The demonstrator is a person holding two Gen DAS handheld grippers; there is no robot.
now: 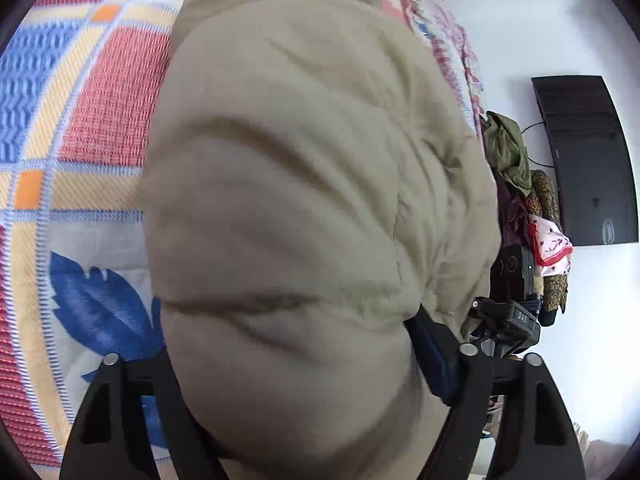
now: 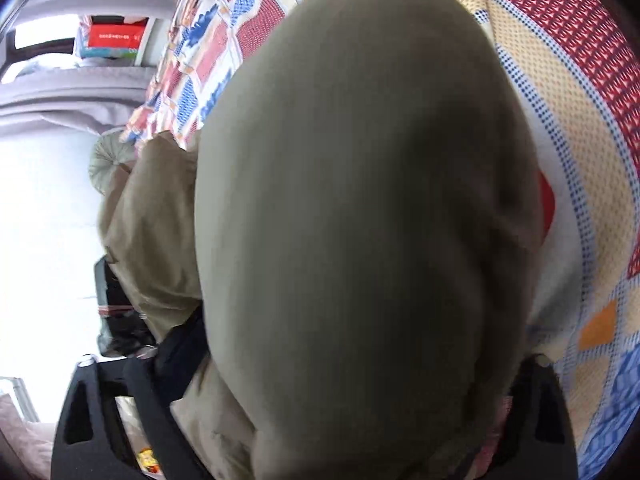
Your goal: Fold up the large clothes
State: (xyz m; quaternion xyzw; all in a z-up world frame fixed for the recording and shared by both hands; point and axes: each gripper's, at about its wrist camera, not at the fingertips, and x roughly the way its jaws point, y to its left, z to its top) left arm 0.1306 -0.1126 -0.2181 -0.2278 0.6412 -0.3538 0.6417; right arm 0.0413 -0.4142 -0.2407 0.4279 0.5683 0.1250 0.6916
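A large khaki padded garment (image 1: 304,200) fills the middle of the left wrist view and bulges between the fingers of my left gripper (image 1: 304,364), which is shut on it. The same khaki garment (image 2: 360,220) fills the right wrist view, held in my right gripper (image 2: 332,392), which is shut on it. The fingertips of both grippers are hidden under the cloth. The garment hangs over a bed with a patterned red, blue and yellow cover (image 1: 80,120), which also shows in the right wrist view (image 2: 580,120).
A dark TV screen (image 1: 588,160) hangs on the white wall at the right. Clothes hang in a bunch (image 1: 516,184) beside it. The other gripper's camera unit (image 1: 512,300) shows behind the cloth. A shelf with a red box (image 2: 116,36) stands far left.
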